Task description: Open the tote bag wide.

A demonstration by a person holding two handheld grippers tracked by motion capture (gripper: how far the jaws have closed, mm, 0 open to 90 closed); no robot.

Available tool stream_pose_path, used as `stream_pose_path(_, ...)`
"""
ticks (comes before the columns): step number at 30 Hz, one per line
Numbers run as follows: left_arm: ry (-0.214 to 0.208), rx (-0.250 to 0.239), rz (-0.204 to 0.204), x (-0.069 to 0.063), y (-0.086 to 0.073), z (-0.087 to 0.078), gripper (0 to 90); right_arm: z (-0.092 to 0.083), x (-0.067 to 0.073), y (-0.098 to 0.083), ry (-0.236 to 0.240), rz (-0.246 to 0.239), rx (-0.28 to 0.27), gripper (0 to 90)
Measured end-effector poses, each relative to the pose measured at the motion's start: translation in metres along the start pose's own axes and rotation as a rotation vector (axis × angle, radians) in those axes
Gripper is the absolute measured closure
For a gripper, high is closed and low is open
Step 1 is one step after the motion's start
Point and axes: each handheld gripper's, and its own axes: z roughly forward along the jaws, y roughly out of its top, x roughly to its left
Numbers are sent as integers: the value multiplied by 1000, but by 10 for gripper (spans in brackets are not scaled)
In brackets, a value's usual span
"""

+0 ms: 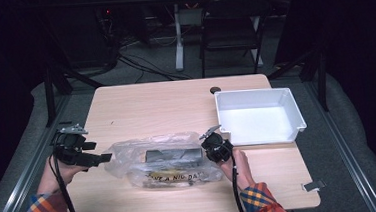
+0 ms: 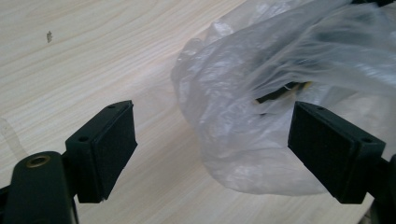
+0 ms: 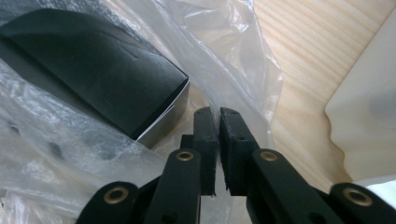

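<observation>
We have the bag (image 1: 167, 160) lying on the counter (image 1: 141, 104), just left of the white tray (image 1: 296, 111), with a dark box (image 3: 93, 79) still inside it. Our right gripper (image 3: 218, 116) pinches the bag's film at the tray end; our left gripper (image 2: 212, 144) gapes wide at the far end, holding nothing. We judge the emptying barely begun; the tray is still bare.
</observation>
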Motion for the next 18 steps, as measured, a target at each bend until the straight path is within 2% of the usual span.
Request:
stream_pose_path(5,-14,-26,40,-13,6,-9,148,-1,0,0,-3,-2,-2,857)
stream_pose_path(11,-22,-138,98,-40,19,-25,148,1,1,1,2,1,1,857)
stream_pose_path(12,-20,-152,110,-44,21,-24,149,1,1,1,-1,-4,6,857)
stream_pose_path(14,-15,-148,122,-51,24,-15,151,1,1,1,-2,-13,7,857)
stream_pose_path(18,16,-76,111,-50,24,16,171,1,3,1,-4,-10,-3,856)
